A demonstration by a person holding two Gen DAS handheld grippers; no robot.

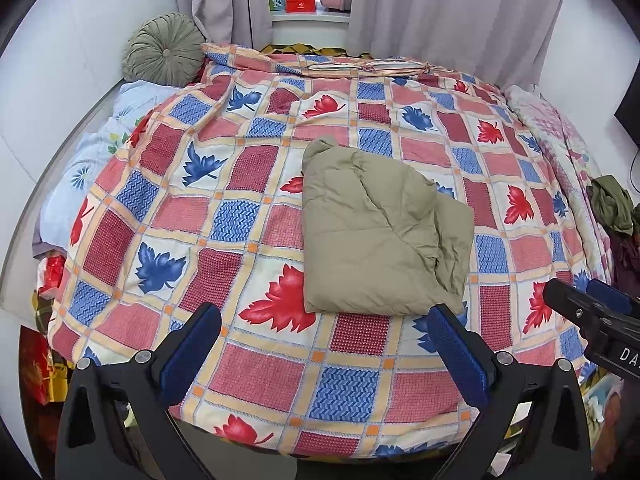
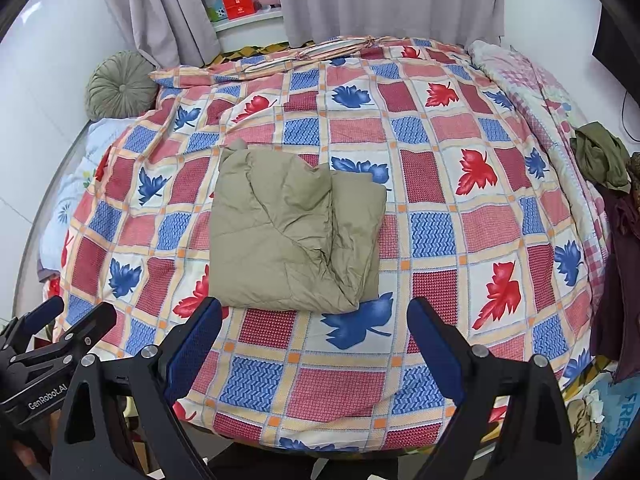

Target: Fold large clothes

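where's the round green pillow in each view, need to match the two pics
Left wrist view: the round green cushion sits upper left, at the far left corner of the bed against the wall, beside the curtain.
Right wrist view: the same cushion sits further left, again at the far left corner.
Shared landmark: the folded khaki jacket lying mid-bed on the leaf-patterned quilt.

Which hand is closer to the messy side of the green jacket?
Probably right: the jacket's loose, rumpled edge lies on its right side, straight ahead of the open right gripper. The left gripper is also open.
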